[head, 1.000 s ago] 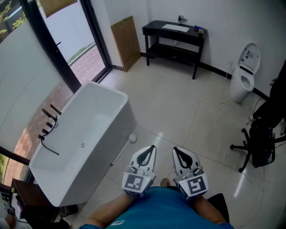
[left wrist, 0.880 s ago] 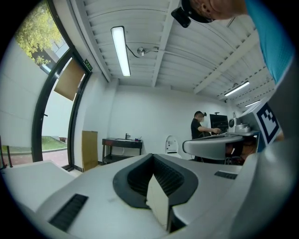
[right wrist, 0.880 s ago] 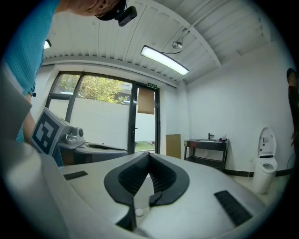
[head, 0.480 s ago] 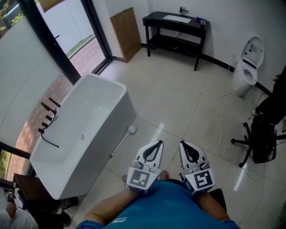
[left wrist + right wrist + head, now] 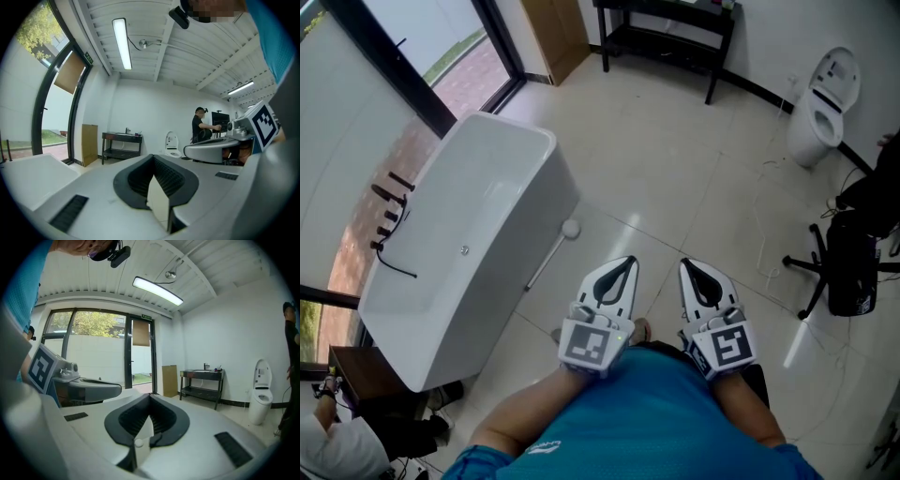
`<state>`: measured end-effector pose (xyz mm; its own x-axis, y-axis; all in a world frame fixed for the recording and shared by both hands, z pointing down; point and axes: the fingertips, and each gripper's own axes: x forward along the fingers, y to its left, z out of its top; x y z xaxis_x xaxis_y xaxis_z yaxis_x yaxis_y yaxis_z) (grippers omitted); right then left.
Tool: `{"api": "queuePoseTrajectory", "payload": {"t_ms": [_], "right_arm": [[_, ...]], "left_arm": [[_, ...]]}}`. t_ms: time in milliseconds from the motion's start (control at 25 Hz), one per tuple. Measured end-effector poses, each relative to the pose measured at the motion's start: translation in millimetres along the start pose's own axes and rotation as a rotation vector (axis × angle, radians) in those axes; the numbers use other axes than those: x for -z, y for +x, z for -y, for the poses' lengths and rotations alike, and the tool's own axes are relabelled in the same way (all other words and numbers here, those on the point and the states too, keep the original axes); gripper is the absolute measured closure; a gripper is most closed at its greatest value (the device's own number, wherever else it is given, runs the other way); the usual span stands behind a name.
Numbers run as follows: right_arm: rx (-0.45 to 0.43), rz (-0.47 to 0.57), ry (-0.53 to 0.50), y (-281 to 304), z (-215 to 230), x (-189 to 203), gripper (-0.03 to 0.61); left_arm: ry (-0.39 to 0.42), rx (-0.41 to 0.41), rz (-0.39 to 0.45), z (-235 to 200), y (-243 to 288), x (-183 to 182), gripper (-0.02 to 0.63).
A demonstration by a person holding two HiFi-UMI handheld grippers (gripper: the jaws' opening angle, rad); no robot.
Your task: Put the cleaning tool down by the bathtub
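The cleaning tool [image 5: 561, 241] is a thin pale rod with a round white head. It lies on the tiled floor against the right side of the white bathtub [image 5: 502, 173]. My left gripper [image 5: 626, 262] is held close to my body, shut and empty, a short way right of the tool. My right gripper [image 5: 688, 266] hovers beside it, also shut with nothing in it. In the left gripper view the left gripper [image 5: 158, 199] has its jaws pressed together. The right gripper view shows the right gripper [image 5: 140, 439] closed the same way.
A black faucet set [image 5: 387, 214] sits on the tub's far rim by the glass wall. A black table [image 5: 667, 37] and a cardboard panel [image 5: 555, 26] stand at the back. A toilet [image 5: 823, 103] and a black office chair [image 5: 847, 272] are at the right. A person [image 5: 200, 125] stands further off.
The view has shifted, so the tub and tool sit higher in the picture. Both grippers stay shut near my body. The tool lies by the tub throughout.
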<state>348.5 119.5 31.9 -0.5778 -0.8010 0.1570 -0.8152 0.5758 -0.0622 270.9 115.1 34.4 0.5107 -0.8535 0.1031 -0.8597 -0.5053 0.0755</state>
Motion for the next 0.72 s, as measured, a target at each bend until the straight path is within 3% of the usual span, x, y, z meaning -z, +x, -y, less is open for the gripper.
{"api": "queuePoseTrajectory", "payload": {"t_ms": [720], "right_arm": [[-0.010,0.021,0.009,-8.7,8.8,5.4,0.575]], "left_arm": [[0.019,0.001,-0.022,15.5,2.3,4.9,0.614]]}}
